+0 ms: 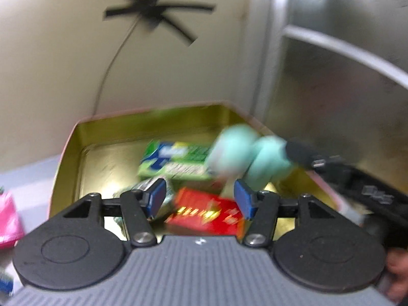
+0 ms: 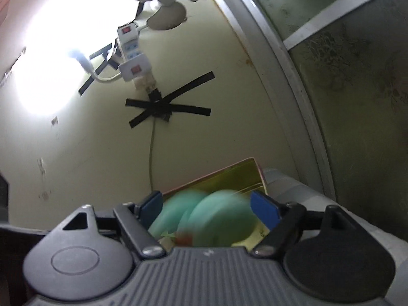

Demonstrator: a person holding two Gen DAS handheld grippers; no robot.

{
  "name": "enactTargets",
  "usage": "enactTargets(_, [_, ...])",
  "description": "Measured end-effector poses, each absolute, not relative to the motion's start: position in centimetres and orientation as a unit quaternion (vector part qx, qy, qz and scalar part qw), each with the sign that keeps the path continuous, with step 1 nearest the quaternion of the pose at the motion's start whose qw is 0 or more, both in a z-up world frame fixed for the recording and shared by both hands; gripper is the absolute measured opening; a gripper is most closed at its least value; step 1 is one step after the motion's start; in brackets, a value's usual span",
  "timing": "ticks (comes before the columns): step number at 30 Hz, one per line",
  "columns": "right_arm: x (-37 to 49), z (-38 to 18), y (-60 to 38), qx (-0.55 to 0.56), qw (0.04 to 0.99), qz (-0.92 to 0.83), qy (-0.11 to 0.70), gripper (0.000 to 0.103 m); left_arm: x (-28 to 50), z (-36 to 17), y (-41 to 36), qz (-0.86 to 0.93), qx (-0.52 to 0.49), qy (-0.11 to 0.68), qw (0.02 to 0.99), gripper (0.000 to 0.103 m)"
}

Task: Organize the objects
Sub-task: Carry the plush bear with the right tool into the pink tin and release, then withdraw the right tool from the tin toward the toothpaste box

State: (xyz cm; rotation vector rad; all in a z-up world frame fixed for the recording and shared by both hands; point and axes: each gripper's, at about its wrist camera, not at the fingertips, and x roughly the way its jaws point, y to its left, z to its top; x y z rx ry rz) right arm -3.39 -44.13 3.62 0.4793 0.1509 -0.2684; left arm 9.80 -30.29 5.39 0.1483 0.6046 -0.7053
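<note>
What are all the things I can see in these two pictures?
Tin box: one, gold inside, pinkish rim, by the wall.
Green pack: one, in the tin.
Red pack: one, in the tin, nearest the camera.
Mint-green object: one, blurred, two rounded lobes, over the tin.
Pink packet: one, left of the tin.
Black tape cross: one, on the wall.
Power strip: white, red switches, on the wall.
Fan: one, pale.
Left gripper: open.
Right gripper: blue pads either side of the mint object; grip unclear.

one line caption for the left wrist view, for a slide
Open left gripper above a gold tin holding a green box and red box, blurred mint-green object over it.
</note>
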Motion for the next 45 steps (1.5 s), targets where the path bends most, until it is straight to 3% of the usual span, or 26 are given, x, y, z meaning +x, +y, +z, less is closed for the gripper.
enactTargets(13, [-6.4,3.8,-39.4,0.209,0.967,-0.122,0.078,0.08,7.0,5.7,-26.6,-0.274,0.108,0.295,0.909,0.069])
enactTargets(23, [-8.0,2.9,-32.9,0.21,0.969,-0.08,0.104,0.08,4.3,4.5,-19.1,-0.231,0.102,0.292,0.922,0.07])
enactTargets(38, [0.1,1.5,-21.7,0.142,0.956,0.045,0.251,0.08,8.0,-0.6,-2.0,-0.088,0.049,0.348,0.932,0.07])
enactTargets(42, [3.4,2.0,-18.7,0.113,0.953,0.075,0.27,0.08,9.2,-1.4,3.5,-0.036,0.025,0.333,0.942,0.078])
enactTargets(45, [6.5,2.6,-16.3,0.069,0.956,0.093,0.269,0.084,10.0,-1.6,6.2,-0.01,0.008,0.323,0.946,0.078])
